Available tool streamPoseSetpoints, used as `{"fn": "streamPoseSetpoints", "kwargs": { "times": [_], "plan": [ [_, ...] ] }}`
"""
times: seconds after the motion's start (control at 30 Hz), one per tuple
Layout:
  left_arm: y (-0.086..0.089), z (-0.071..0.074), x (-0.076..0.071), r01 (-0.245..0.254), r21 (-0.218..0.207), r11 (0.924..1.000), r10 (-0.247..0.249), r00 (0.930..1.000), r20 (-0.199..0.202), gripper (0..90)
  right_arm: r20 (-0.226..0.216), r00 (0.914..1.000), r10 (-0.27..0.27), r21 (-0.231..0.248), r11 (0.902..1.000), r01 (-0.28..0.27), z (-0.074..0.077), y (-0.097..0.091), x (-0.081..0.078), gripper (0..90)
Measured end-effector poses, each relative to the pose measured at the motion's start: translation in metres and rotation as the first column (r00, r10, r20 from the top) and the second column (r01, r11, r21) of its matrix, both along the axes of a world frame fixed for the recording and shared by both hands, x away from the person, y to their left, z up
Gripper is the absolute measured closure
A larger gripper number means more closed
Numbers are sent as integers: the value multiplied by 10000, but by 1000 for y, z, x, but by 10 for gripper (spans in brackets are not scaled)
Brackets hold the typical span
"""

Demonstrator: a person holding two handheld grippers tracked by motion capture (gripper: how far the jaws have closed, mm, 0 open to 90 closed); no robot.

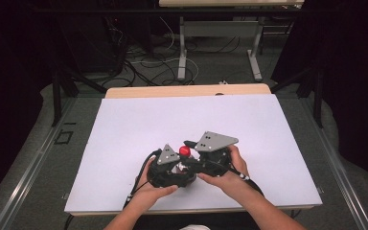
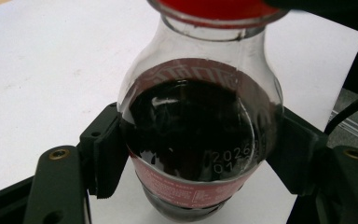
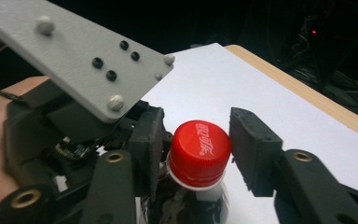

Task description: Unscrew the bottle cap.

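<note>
Nearest the table's [image 1: 124, 124] front edge, both forearms entering from below, hands wrapped around the two grippers close together just left of centre.

Left gripper [image 1: 172, 165] clamped on the body of a small bottle [image 2: 198, 135]: both black pads [image 2: 107, 149] pressed against the clear plastic at the sides, just above the red label band. Bottle upright on the white tabletop, part-filled with dark cola, a printed date code visible on its shoulder, the neck rising above the grip. Grey three-cornered plate [image 1: 168, 154] on top of this gripper, tilted.

Right gripper [image 3: 196, 144] brought in from the other side at cap height, level with the red cap [image 3: 199, 151]. Jaws straddling the cap; left-hand pad in that gripper's own view against or all but against the cap's side, right-hand pad [image 3: 254, 147] just beside it with a thin sliver of white table showing between. No firm pinch visible, so spread slightly wider than the cap. Cap seated on the neck, white script logo on top. In the high view the same cap [image 1: 184, 151] a red dot between the two grey plates [image 1: 214, 141].

Farther back, bare white sheet up to the wooden rim [image 1: 187, 90] of the table. Beyond that, dim floor with tangled cables [image 1: 148, 67] and the metal legs of another desk [image 1: 182, 48].
</note>
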State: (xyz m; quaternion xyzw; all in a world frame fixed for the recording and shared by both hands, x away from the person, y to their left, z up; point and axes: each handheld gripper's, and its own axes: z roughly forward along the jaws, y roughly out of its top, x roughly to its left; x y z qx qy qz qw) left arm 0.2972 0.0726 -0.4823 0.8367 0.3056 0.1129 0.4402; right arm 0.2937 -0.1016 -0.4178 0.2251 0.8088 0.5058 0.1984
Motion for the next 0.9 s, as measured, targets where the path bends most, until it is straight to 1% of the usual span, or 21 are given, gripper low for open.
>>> {"fn": "streamPoseSetpoints", "kwargs": {
  "times": [0.13, 0.2, 0.23, 0.27, 0.3, 0.33, 0.4, 0.43, 0.47, 0.5, 0.53, 0.57, 0.6, 0.63, 0.67, 0.7, 0.73, 0.8, 0.83, 0.87, 0.9],
  "plan": [
    [1, 0, 0, -43, 48, 10000, 43, 10000, 10, 301, 50, 9994, -338, 28, 9994, 338, -1, 4, -1, 600],
    [3, 1, 1, 29, 136, 9999, -28, 10000, -22, 301, 190, 9997, -123, -85, 9999, 125, -1, 4, 0, 604],
    [2, 0, 0, -67, -11, 10000, 67, 10000, -20, 301, 258, 9988, 410, -176, 9990, -405, -1, 2, 3, 606],
    [3, 1, 0, -32, 29, 10000, 32, 10000, 13, 301, 276, 9975, 654, -162, 9978, -650, -1, 1, 5, 606],
    [3, 1, 0, 39, 64, 10000, -40, 10000, 36, 301, 276, 9975, 654, -162, 9978, -650, -1, 1, 5, 606],
    [2, 1, 0, 77, 59, 10000, -77, 9999, 71, 301, 61, 9920, 1262, -154, 9919, -1261, 1, -3, 11, 609],
    [2, 1, -1, 147, 37, 9999, -148, 9999, 15, 301, 59, 9788, 2046, -250, 9786, -2044, 3, -7, 17, 612],
    [1, 1, -2, 155, 28, 9999, -155, 9999, 56, 301, 59, 9788, 2046, -250, 9786, -2044, 3, -7, 17, 612],
    [0, 1, -3, 235, 92, 9997, -236, 9997, 109, 301, -34, 9710, 2392, -293, 9705, -2392, 4, -10, 20, 613],
    [0, 2, -4, 329, 120, 9994, -331, 9994, 106, 301, -112, 9495, 3134, -392, 9487, -3136, 6, -15, 25, 615],
    [-1, 2, -3, 386, 127, 9992, -388, 9990, 210, 301, -112, 9495, 3134, -392, 9487, -3136, 6, -15, 25, 615],
    [-1, 2, -4, 405, 138, 9991, -408, 9990, 177, 301, -239, 9314, 3631, -394, 9306, -3638, 8, -18, 31, 615],
    [-2, 3, -5, 512, 169, 9985, -514, 9986, 123, 301, -251, 9199, 3914, -452, 9188, -3922, 8, -20, 33, 615],
    [-2, 2, -5, 494, 139, 9987, -497, 9985, 232, 301, -251, 9199, 3914, -452, 9188, -3922, 8, -20, 33, 615],
    [-2, 2, -5, 515, 103, 9986, -518, 9984, 232, 301, -219, 9020, 4312, -410, 9010, -4318, 9, -22, 37, 614],
    [-2, 3, -5, 657, 174, 9977, -660, 9977, 161, 301, -261, 8906, 4541, -388, 8898, -4548, 9, -23, 40, 613],
    [-2, 3, -5, 656, 189, 9977, -659, 9976, 199, 301, -261, 8906, 4541, -388, 8898, -4548, 9, -23, 40, 613],
    [-2, 3, -5, 634, 192, 9978, -637, 9979, 127, 301, -145, 8752, 4836, -436, 8741, -4837, 8, -25, 43, 608],
    [-2, 2, -5, 539, 73, 9985, -540, 9983, 202, 301, -79, 8747, 4845, -429, 8738, -4844, 8, -25, 43, 604],
    [-1, 3, -5, 562, 98, 9984, -563, 9984, 89, 301, -25, 8882, 4594, -442, 8873, -4591, 8, -24, 41, 513],
    [-1, 2, -4, 521, 73, 9986, -522, 9986, 124, 301, -25, 8882, 4594, -442, 8873, -4591, 8, -24, 41, 513]
  ]
}}
